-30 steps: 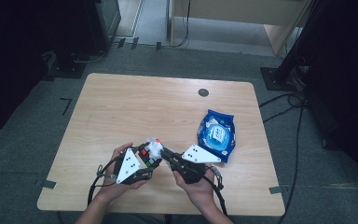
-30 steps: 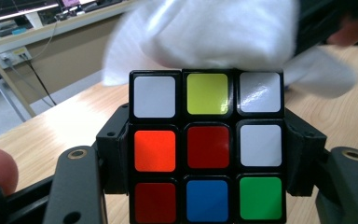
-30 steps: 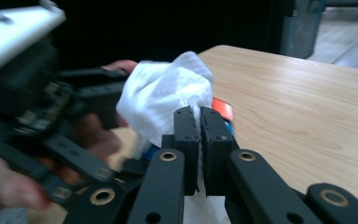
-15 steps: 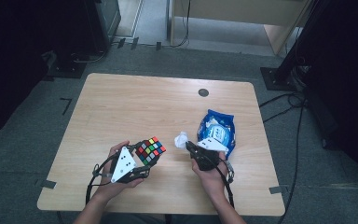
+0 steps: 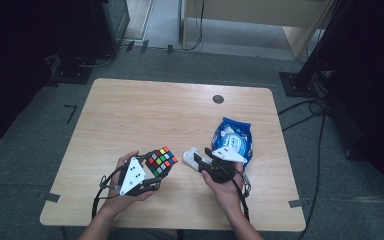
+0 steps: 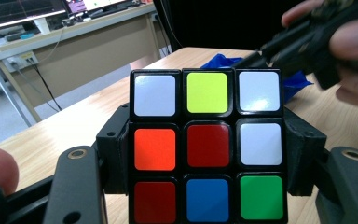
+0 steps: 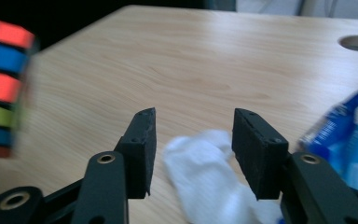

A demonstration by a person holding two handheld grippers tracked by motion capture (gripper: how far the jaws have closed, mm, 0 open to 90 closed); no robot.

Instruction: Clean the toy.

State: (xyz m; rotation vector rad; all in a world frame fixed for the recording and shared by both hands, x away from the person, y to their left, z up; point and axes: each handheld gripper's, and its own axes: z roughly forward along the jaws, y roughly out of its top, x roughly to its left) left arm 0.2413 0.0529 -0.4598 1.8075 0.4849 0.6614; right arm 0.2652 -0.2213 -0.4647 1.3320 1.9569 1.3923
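At the near edge of the table (image 5: 130,110), the person's 2 forearms come in from below. The left gripper (image 5: 152,175) has its jaws clamped on the sides of a puzzle cube (image 5: 161,161), held up off the wood; in the left gripper view the cube (image 6: 207,144) sits squarely between the black jaws, showing a 3 by 3 face with white, yellow, white across the top, orange, red, white in the middle and red, blue, green at the bottom.

Just to the right, the right gripper (image 5: 196,159) points toward the cube without touching it. Its jaws have just been opening and now stand apart, pressing on nothing; in the right gripper view (image 7: 193,149) a crumpled white wipe (image 7: 205,179) lies on the table between and below them. In the high view the wipe (image 5: 191,152) rests on the wood between the cube and the right gripper's tips.

Beyond the right hand lies a blue packet (image 5: 234,140), flat on the table. Farther back, a round cable hole (image 5: 218,99) sits near the far edge.
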